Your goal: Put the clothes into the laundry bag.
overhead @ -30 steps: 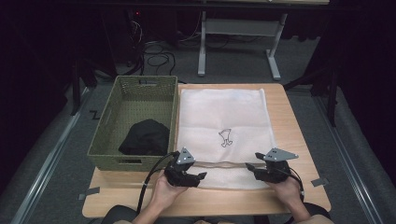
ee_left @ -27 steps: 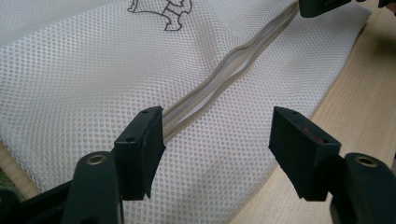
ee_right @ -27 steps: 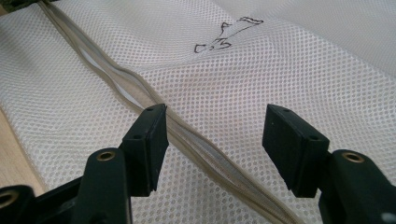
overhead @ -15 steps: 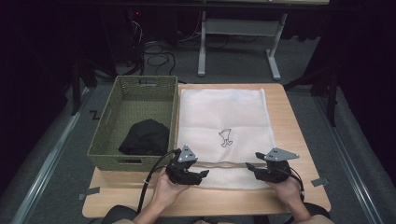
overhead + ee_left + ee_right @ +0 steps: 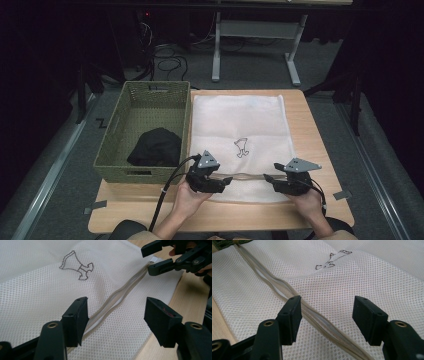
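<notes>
Basket [image 5: 135, 105] holds black cloth [image 5: 155, 146], beside mesh bag [image 5: 240, 125].

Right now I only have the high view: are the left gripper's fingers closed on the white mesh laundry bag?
Observer: No. The left gripper view shows the left gripper open, straddling the beige zipper strip of the white mesh laundry bag and gripping nothing.
Operator: And the right gripper?
Observer: The right gripper is open too; the zipper strip runs close past one of its fingers.
Operator: Is the zipper flat?
Observer: No, it buckles in waves, and its two tapes look slightly parted.
</notes>
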